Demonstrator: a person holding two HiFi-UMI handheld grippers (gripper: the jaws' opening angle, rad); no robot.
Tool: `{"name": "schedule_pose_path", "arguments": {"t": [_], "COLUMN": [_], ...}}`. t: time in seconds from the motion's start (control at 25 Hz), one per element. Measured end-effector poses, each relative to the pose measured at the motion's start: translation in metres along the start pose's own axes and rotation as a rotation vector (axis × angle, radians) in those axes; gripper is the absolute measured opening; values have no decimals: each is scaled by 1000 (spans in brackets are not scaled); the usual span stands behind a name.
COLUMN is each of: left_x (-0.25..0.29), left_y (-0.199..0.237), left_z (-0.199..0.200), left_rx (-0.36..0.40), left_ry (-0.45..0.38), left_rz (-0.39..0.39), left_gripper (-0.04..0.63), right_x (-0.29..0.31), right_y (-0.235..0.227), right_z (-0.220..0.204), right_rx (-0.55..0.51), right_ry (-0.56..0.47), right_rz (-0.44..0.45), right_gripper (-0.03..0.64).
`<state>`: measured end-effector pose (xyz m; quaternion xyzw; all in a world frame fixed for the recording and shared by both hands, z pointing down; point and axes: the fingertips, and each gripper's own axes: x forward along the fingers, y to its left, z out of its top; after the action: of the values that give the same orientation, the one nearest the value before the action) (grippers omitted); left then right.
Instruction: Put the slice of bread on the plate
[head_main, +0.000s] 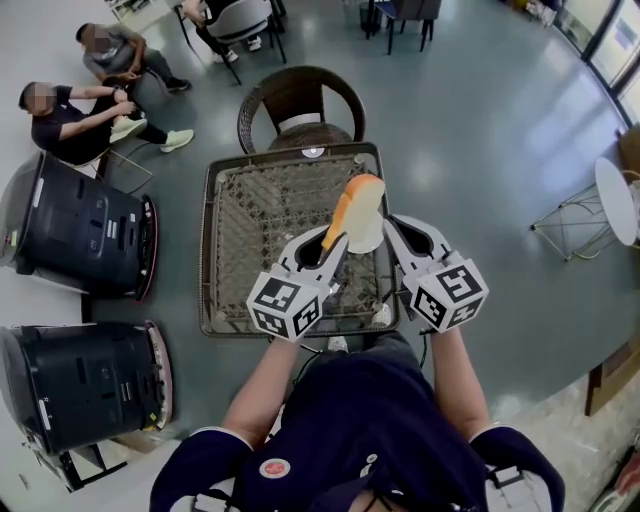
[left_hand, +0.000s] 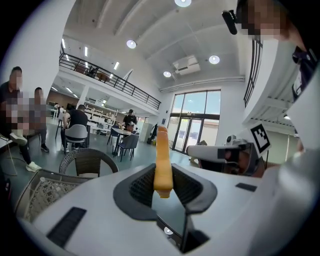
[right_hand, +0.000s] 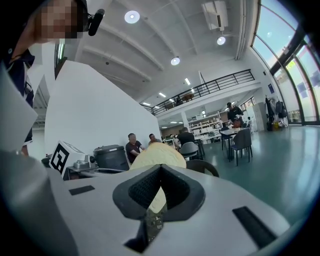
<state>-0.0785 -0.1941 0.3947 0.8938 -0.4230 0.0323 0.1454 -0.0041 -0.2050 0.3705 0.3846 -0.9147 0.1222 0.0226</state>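
1. Slice of bread (head_main: 364, 215): orange crust, pale face. It was held on edge in the air above the wicker table (head_main: 250, 225), well clear of the tabletop.
2. Left gripper (head_main: 330, 246): jaws clamped on the slice's lower end, one pad against each face.
3. Right gripper (head_main: 397, 232): jaws a little apart and gripping nothing. The tips stood just beside the slice's pale face; I could not tell whether they touched it.
4. Plate: I could not make one out with certainty on the table.
5. Step in hand, as I judged it: carrying the slice, not yet setting it down.
6. Next move, as I judged it: bring the slice over the plate, tip it flat, lower it, then part the left jaws.
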Motion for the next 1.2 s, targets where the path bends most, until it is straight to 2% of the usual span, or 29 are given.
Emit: {"name": "schedule_pose_path", "arguments": {"t": [0.32,0.84,1.2], "left_x": [26,73,107], "left_y": [14,42,60], "left_z": [-24,-121,-174], "left_rx": [-44,-260,-343], "left_ry": [52,206,285], "left_rz": [4,-18,-16], "left_gripper": [92,92,92], "right_x": [11,17,25], "right_y": [-22,-65,-88], "right_z": [-10,-70,-109], "right_rx": [29,104,140], "right_ry": [33,173,259], "right_rz": [5,-70,-111], "right_gripper": [6,6,6]}}
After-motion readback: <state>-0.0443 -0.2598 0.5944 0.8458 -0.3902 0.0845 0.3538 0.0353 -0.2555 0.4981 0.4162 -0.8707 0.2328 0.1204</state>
